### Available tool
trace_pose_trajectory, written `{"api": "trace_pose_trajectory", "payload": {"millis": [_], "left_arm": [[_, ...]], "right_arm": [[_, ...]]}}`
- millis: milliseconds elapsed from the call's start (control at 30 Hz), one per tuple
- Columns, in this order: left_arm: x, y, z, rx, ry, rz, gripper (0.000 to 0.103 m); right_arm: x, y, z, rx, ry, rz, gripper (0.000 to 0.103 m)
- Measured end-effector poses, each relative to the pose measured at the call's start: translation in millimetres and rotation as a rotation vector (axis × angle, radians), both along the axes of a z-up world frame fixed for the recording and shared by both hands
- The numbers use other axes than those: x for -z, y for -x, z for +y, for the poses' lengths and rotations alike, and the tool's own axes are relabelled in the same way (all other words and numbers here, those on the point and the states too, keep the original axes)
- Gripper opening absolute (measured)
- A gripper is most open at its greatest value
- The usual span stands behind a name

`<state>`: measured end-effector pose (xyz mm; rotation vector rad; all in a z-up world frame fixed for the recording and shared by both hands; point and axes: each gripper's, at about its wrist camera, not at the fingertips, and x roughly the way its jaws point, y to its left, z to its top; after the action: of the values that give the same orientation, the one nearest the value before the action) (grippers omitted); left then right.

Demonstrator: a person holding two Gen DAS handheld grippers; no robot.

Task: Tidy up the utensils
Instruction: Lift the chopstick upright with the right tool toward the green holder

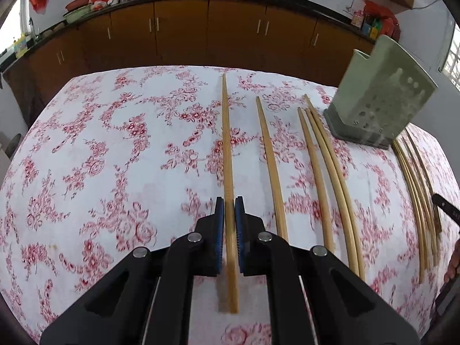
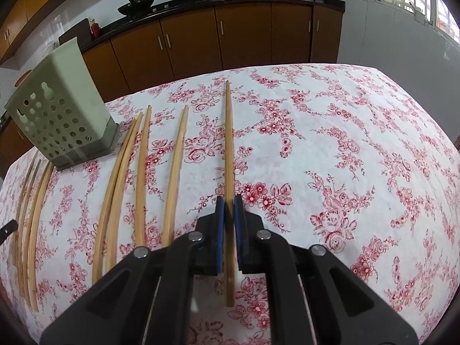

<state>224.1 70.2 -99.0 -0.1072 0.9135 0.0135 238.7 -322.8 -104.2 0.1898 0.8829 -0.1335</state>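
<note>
Several wooden chopsticks lie in a row on the floral tablecloth. In the left wrist view my left gripper (image 1: 229, 204) is shut on a chopstick (image 1: 227, 143) that runs between its blue pads. More chopsticks (image 1: 322, 166) lie to its right, and a grey-green perforated utensil holder (image 1: 382, 97) stands at the far right. In the right wrist view my right gripper (image 2: 229, 202) is shut on another chopstick (image 2: 229, 143). Loose chopsticks (image 2: 141, 172) lie to its left, beside the holder (image 2: 60, 115) at the far left.
The table (image 1: 115, 143) is covered in a white cloth with red flowers. Brown kitchen cabinets (image 1: 178, 31) with a dark counter, woks and jars run behind it. A further group of chopsticks (image 1: 417, 189) lies beyond the holder, near a dark gripper part (image 1: 445, 207).
</note>
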Motion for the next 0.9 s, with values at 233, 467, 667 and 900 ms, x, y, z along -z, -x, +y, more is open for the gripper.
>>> {"api": "trace_pose_trajectory", "payload": {"millis": [233, 467, 667, 900], "left_arm": [[2.5, 16.7, -3.6, 0.005, -0.021, -0.042, 0.010], [2.5, 20.9, -2.7, 0.003, -0.016, -0.042, 0.010], [2.7, 23.7, -11.4, 0.023, -0.052, -0.039, 0.020], [3.0, 27.8, -18.8, 0.039, -0.087, -0.034, 0.029]], "right_arm": [[-1.1, 13.8, 7.2, -0.011, 0.043, -0.012, 0.008], [-1.9, 19.4, 4.7, -0.006, 0.027, -0.015, 0.008], [-2.3, 24.7, 8.2, -0.010, 0.041, -0.012, 0.008], [-2.1, 27.9, 6.1, -0.011, 0.027, -0.014, 0.008]]}}
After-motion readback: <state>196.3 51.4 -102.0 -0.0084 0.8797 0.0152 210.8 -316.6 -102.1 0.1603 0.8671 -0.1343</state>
